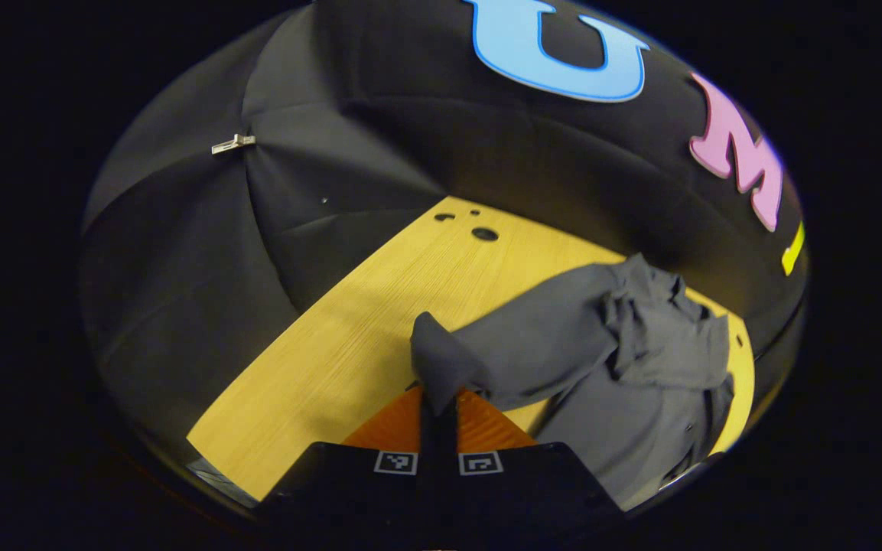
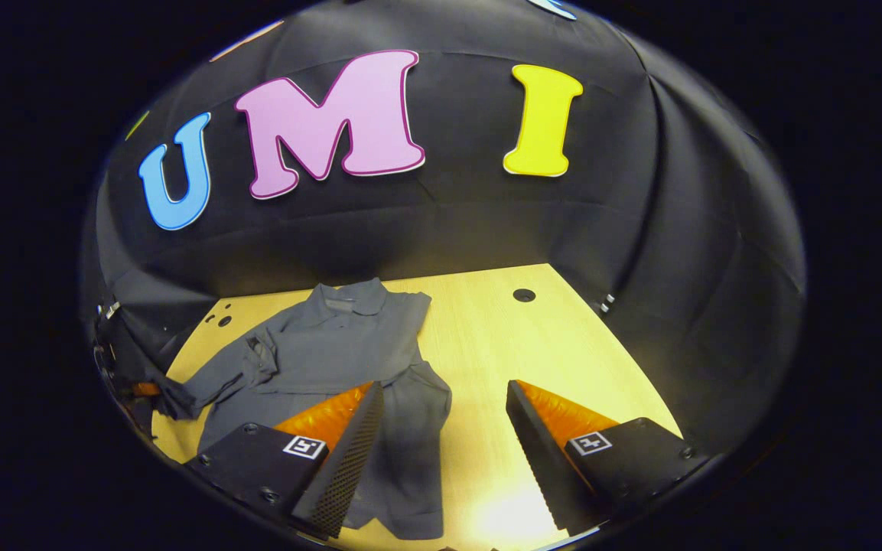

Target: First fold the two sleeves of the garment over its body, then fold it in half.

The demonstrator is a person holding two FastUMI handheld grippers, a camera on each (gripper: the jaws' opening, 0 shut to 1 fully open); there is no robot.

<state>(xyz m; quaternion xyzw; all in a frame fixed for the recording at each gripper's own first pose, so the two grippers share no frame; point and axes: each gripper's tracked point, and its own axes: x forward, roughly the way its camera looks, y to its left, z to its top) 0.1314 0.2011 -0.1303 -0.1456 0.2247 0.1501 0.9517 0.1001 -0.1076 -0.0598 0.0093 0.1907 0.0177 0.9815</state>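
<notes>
Grey garment [image 2: 333,352] lies on wooden table [image 2: 502,344], black cloth walls around. Left tongs [image 1: 438,398] pinch a sleeve [image 1: 517,344]; right tongs [image 2: 444,451] spread wide.

Garment [image 2: 349,344] on table [image 2: 502,344] — 1 sleeve [image 1: 517,344] across its body

Nothing here to read in plain words. The one kind of sign on show is the square coded tag: two of them sit side by side on the body of the left tongs [image 1: 438,398], and one more rides on each finger block of the right tongs [image 2: 444,428]. They are patterns only, spelling no word or number. The garment [image 2: 333,352] carries no legible label, and the worktop [image 2: 486,337] bears no print.
</notes>
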